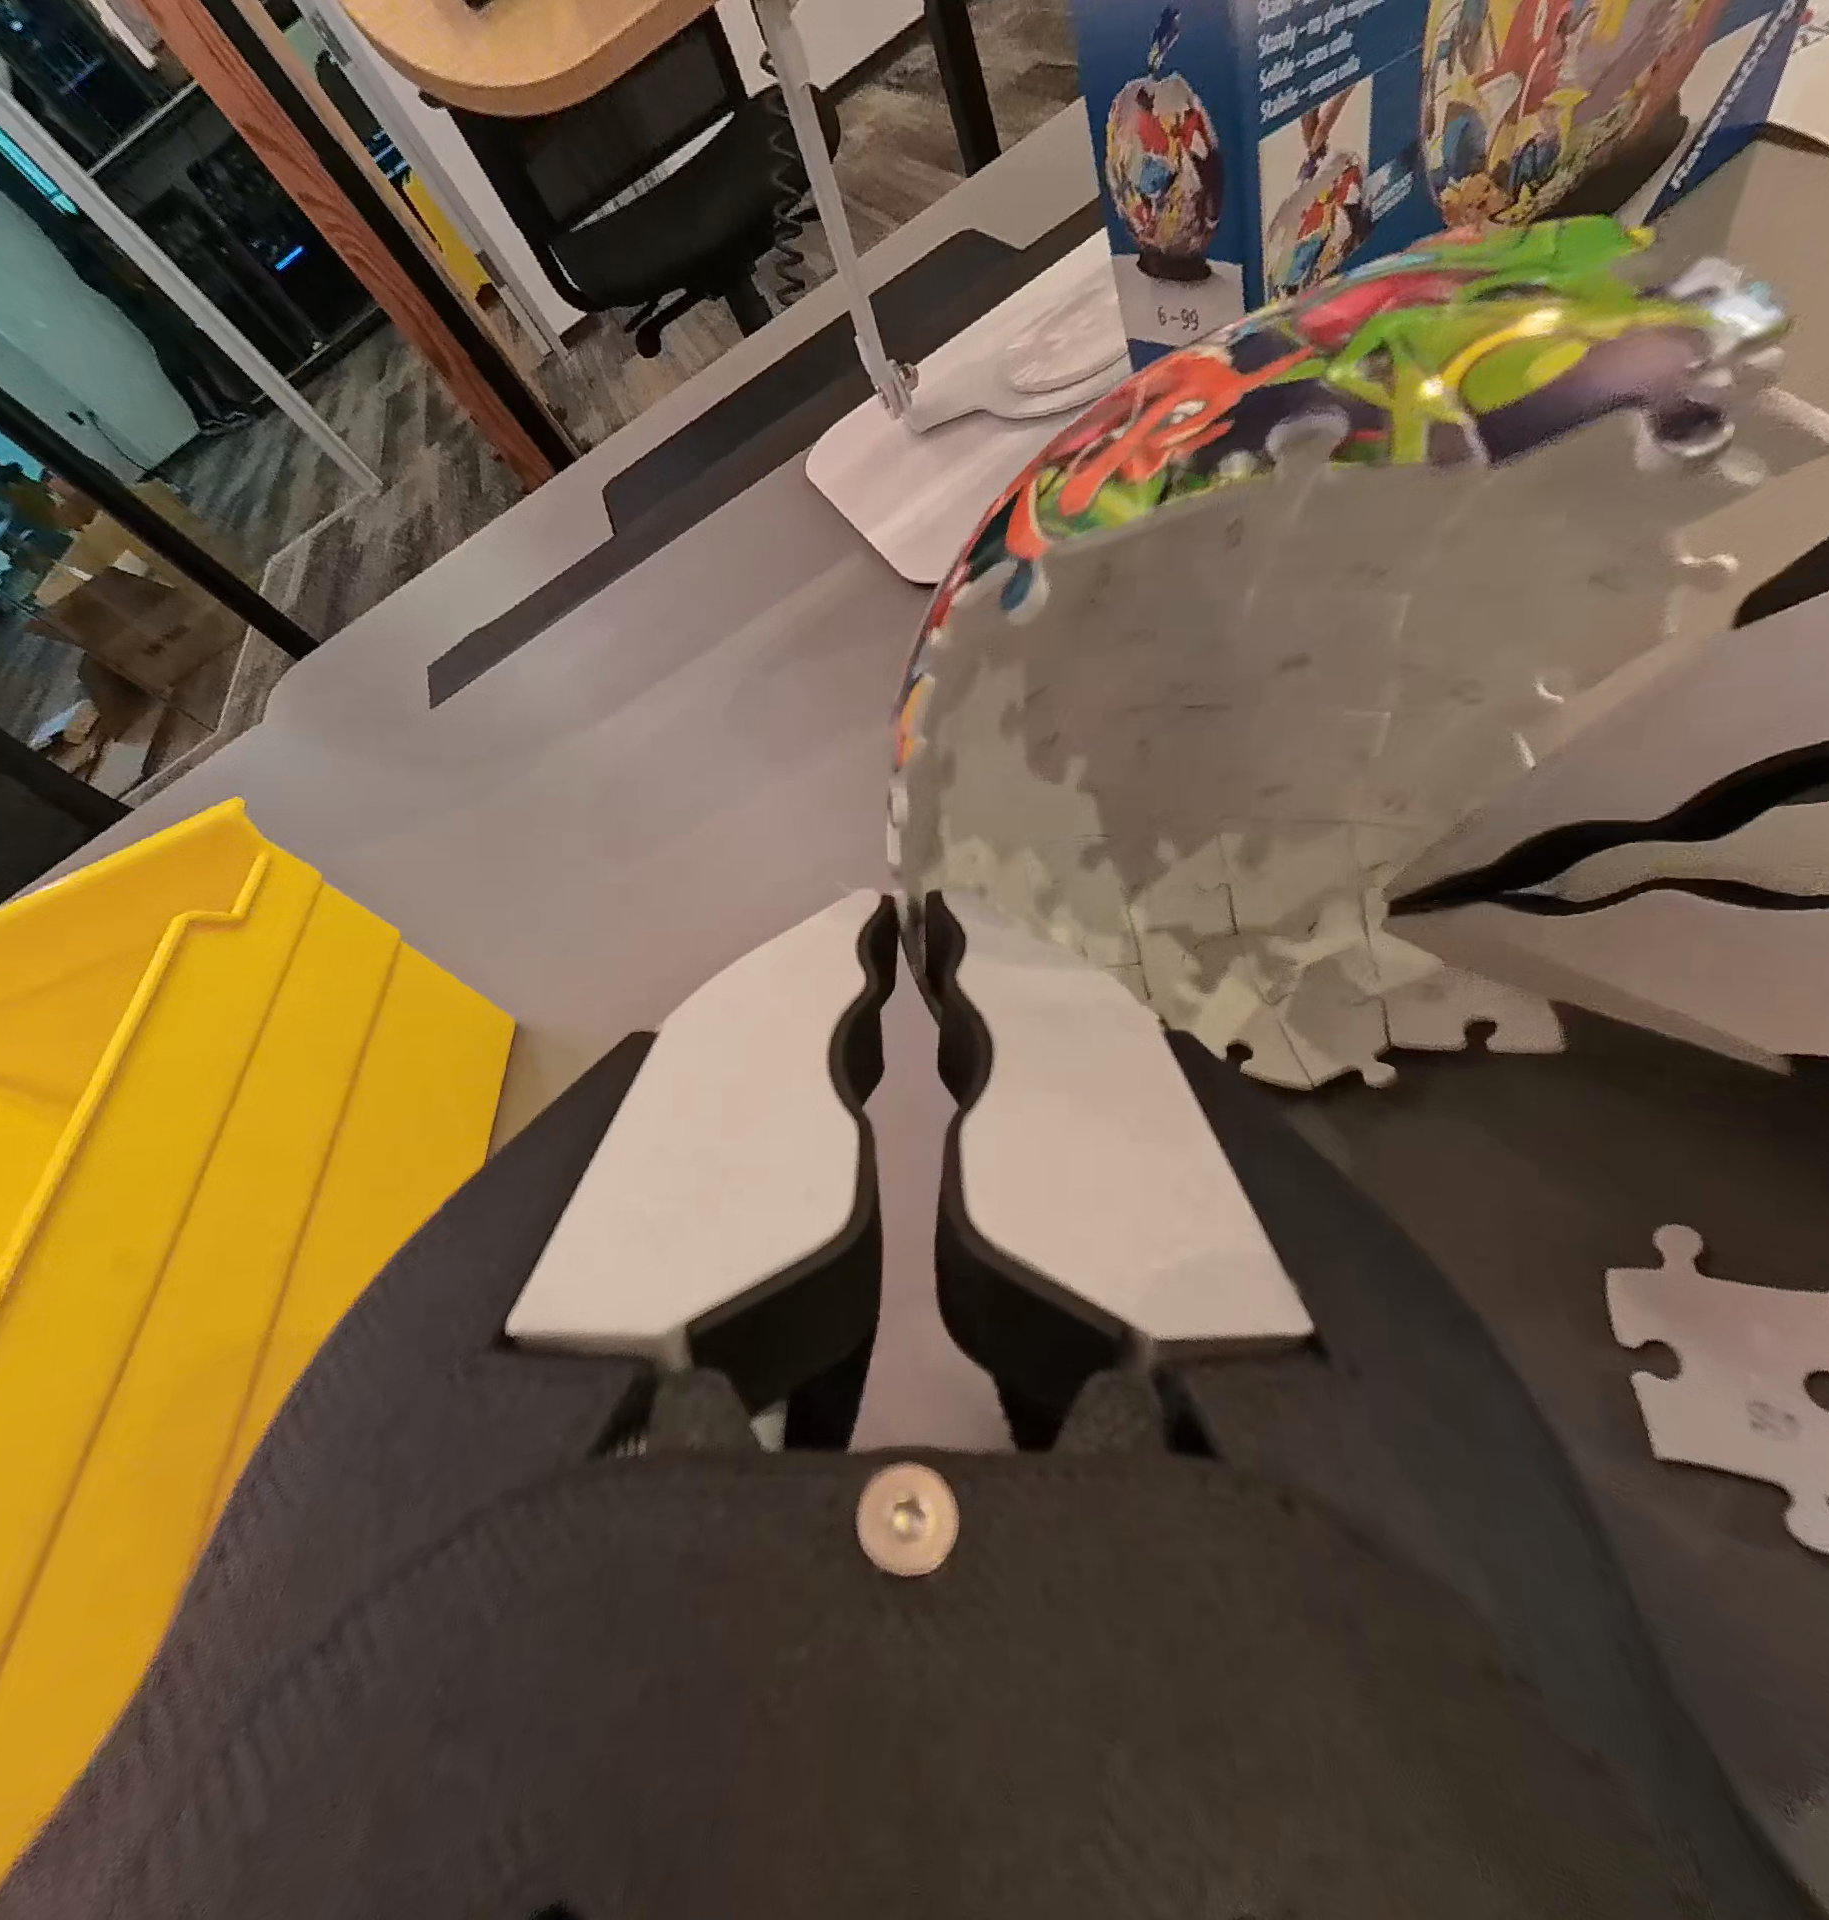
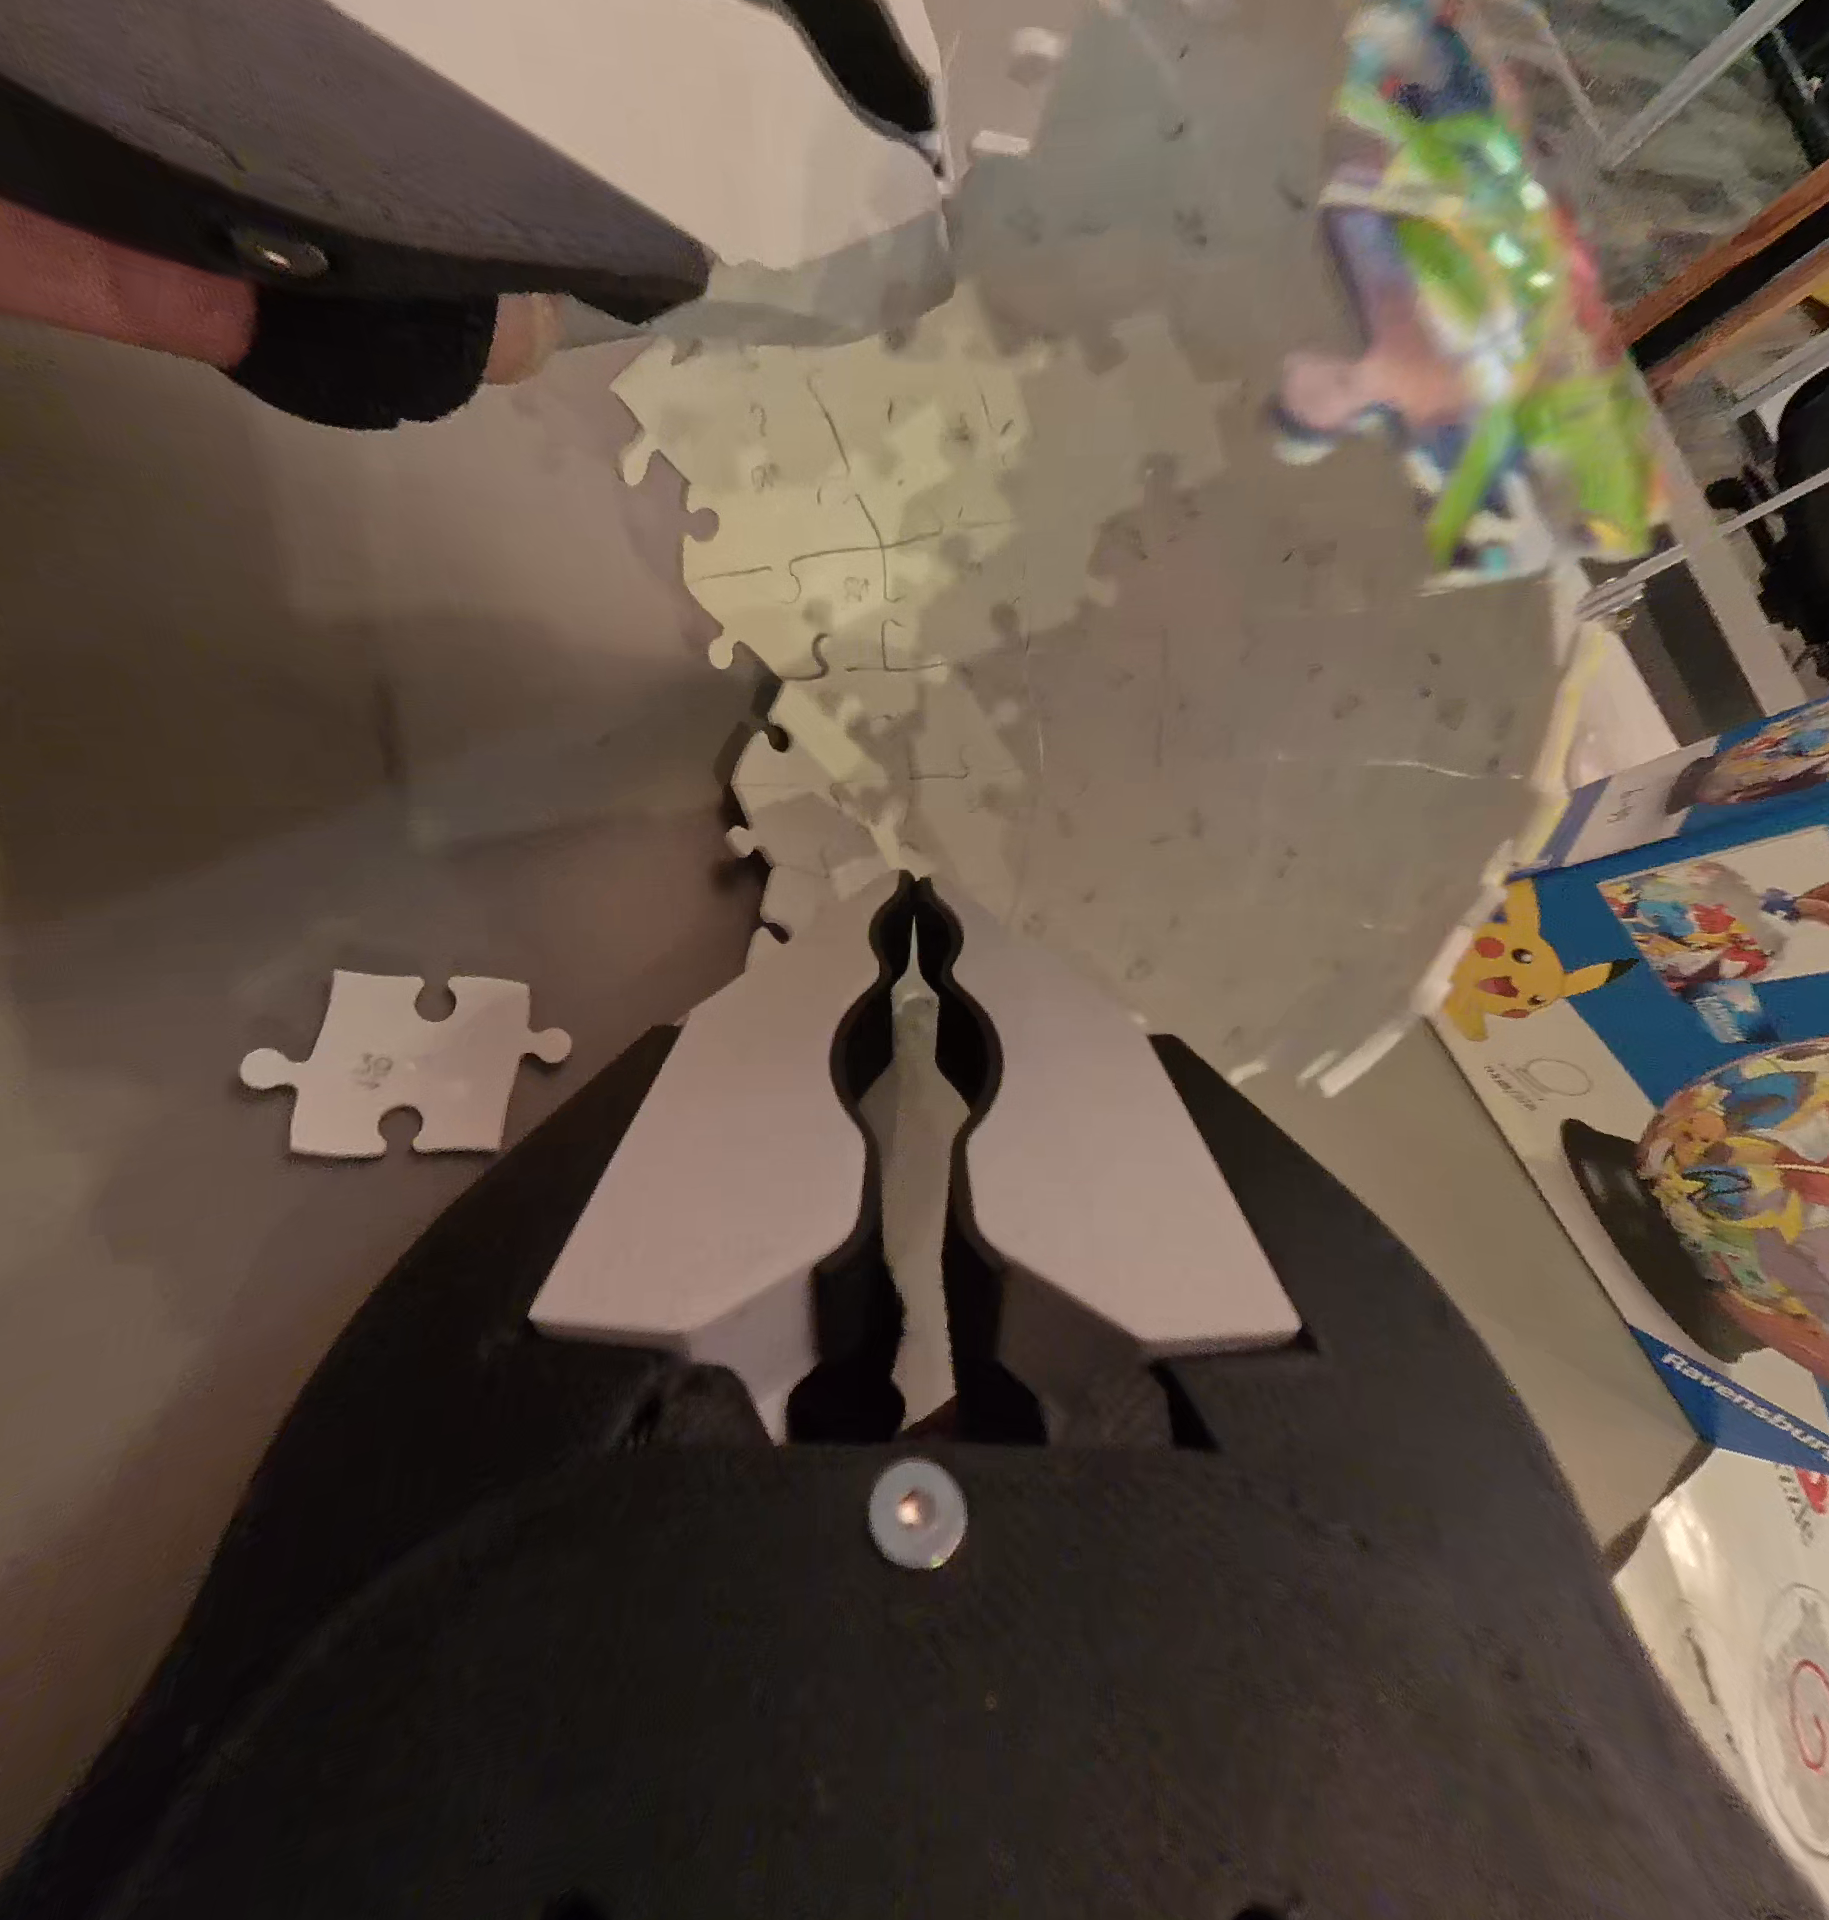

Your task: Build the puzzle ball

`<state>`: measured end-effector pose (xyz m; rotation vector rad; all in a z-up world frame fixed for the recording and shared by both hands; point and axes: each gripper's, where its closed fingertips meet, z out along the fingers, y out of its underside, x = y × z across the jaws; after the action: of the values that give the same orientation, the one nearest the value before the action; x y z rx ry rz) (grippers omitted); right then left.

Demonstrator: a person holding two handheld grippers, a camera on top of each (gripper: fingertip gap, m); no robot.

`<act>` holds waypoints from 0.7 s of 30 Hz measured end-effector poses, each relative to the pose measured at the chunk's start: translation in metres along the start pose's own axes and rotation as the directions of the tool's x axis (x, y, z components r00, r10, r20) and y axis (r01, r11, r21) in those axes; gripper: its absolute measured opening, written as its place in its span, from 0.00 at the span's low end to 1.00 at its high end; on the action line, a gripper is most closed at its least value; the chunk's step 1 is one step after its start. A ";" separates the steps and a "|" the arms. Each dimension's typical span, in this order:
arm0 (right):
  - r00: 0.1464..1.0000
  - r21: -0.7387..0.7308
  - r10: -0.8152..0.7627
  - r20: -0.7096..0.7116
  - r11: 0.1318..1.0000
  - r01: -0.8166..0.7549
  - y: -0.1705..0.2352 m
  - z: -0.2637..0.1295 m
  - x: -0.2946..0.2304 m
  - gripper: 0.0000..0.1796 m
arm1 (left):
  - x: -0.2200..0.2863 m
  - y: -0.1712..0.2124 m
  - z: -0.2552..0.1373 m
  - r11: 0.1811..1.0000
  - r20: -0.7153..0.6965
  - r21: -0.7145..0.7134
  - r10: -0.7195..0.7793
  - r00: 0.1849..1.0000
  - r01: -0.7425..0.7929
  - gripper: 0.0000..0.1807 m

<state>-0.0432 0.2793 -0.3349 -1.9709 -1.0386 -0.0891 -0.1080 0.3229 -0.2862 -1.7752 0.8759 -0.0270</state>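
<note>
Here both claws, left [image 1: 912, 920] and right [image 2: 912, 902], pinch the half-built ball's [image 1: 1253, 665] rim, lifting it off the counter [image 1: 619, 790] to steady it; loose piece [image 2: 406, 1062] lies near-left.

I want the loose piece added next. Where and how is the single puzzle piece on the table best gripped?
The loose piece lies flat, grey side up, so there is probably nothing to pinch from above. Come in low from the side, lift a straight edge between the knobs, then pinch across the faces. Both grippers are busy clamping the part-built ball.
</note>
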 end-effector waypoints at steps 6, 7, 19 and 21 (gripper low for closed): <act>0.993 0.026 -0.096 -0.063 0.995 0.098 -0.016 0.000 -0.006 0.00 | 0.000 -0.004 0.001 1.000 0.023 0.007 0.025 0.999 -0.025 0.03; 0.991 0.024 -0.108 -0.078 0.994 0.111 -0.018 0.003 -0.007 0.00 | 0.001 -0.004 0.001 1.000 0.026 0.005 0.028 0.999 -0.029 0.03; 0.987 -0.033 -0.133 -0.090 0.991 0.131 -0.023 0.028 -0.011 0.00 | 0.004 -0.013 0.000 0.999 0.024 0.025 0.032 0.999 -0.033 0.02; 0.988 -0.029 -0.126 -0.092 0.992 0.124 -0.023 0.028 -0.011 0.00 | 0.003 -0.013 0.000 0.999 0.022 0.026 0.025 0.999 -0.025 0.02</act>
<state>-0.0750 0.2992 -0.3415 -1.9022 -1.1028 -0.2613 -0.0988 0.3227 -0.2768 -1.7373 0.8786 -0.0030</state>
